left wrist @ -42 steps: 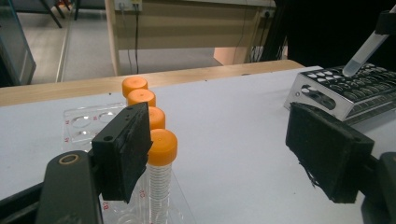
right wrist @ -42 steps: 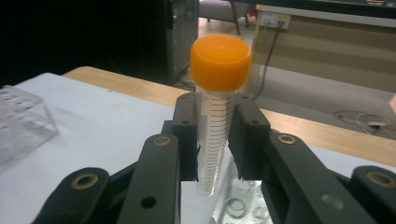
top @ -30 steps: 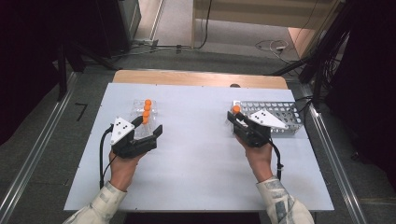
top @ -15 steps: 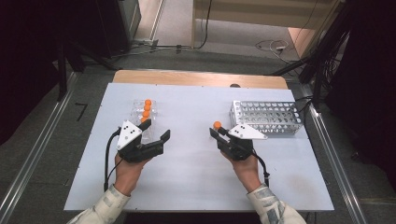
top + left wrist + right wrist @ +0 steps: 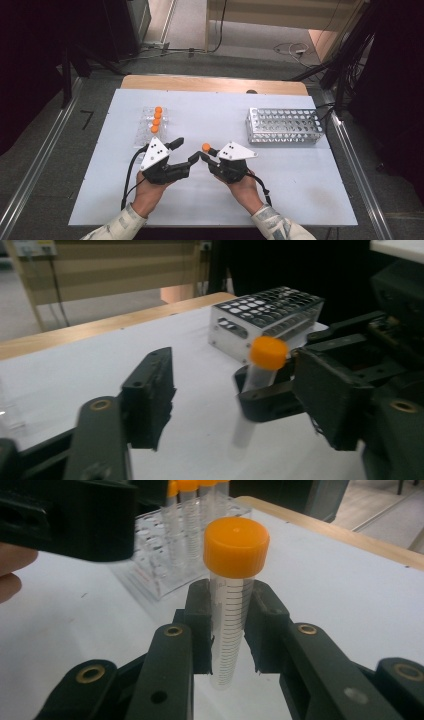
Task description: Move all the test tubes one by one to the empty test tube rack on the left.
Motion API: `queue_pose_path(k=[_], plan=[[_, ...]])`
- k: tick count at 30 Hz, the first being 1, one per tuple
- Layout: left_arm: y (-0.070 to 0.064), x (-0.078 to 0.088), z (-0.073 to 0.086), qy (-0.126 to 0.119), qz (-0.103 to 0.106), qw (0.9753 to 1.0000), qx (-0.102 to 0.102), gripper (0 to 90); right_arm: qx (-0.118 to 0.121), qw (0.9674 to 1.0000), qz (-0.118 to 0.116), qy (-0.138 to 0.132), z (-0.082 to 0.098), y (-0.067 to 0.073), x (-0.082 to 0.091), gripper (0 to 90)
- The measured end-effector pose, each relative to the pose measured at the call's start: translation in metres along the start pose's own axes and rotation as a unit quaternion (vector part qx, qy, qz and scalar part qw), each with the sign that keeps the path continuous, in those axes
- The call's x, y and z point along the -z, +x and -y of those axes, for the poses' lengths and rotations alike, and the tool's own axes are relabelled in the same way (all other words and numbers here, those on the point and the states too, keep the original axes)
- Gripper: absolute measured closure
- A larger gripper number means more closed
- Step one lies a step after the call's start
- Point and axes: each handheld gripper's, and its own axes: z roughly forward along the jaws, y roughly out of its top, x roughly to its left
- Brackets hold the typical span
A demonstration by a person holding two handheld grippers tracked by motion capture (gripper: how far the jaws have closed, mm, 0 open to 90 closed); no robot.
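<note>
Clamped on either side of a clear graduated tube (image 5: 231, 625) with an orange screw cap, the jaws of our right gripper (image 5: 231, 630) hold it upright, cap above the pads. Our left gripper (image 5: 186, 152) has its jaws spread wide with nothing between them; in the left gripper view the tube (image 5: 255, 390) stands just ahead of them, pinched in the right gripper (image 5: 270, 390).

From the high view, both grippers meet near the middle of the white table (image 5: 300, 195), slightly toward our side, the right gripper (image 5: 206, 156) nearly tip to tip with the left. Open white surface lies all round them: a broad bare band in front, more toward the far wooden edge (image 5: 215, 82), and a clear strip along the near edge by our hands.

At the far left sits a clear plastic rack (image 5: 149, 131) holding a row of orange-capped tubes (image 5: 156, 119), well apart from the grippers. At the far right, close to the table's right edge, lies a metal rack (image 5: 284, 126), a shiny box perforated with round holes, its cells unfilled as far as we can tell.

Jaws are matte black, blocky plastic; each gripper carries a grey three-cornered plate (image 5: 155, 151) and a black cable.
</note>
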Motion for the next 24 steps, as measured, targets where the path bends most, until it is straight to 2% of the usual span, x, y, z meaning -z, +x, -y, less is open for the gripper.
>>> queue_pose_path(k=[3,7,12,15,22,24], plan=[[-0.003,-0.003,0.002,0.006,0.012,0.9999,-0.005,43.3,0.009,0.9999,-0.01,0.005,0.0,0.008,-0.004,71.6],[-0.003,-0.005,0.005,0.012,0.012,0.9998,-0.012,53.2,0.011,0.9997,-0.018,0.007,0.0,0.015,-0.006,71.7],[-0.004,-0.005,0.006,0.014,0.011,0.9996,-0.023,64.7,0.014,0.9996,-0.023,0.008,0.0,0.017,-0.007,71.6],[-0.007,-0.006,0.007,0.015,0.008,0.9993,-0.033,67.7,0.012,0.9996,-0.025,0.009,0.001,0.016,-0.008,71.6],[-0.007,-0.006,0.007,0.015,-0.001,0.9993,-0.035,69.6,0.007,0.9996,-0.025,0.011,0.001,0.016,-0.008,71.2],[-0.007,-0.004,0.006,0.009,-0.003,0.9994,-0.033,69.7,0.005,0.9995,-0.028,0.015,0.0,0.016,-0.008,61.3]])
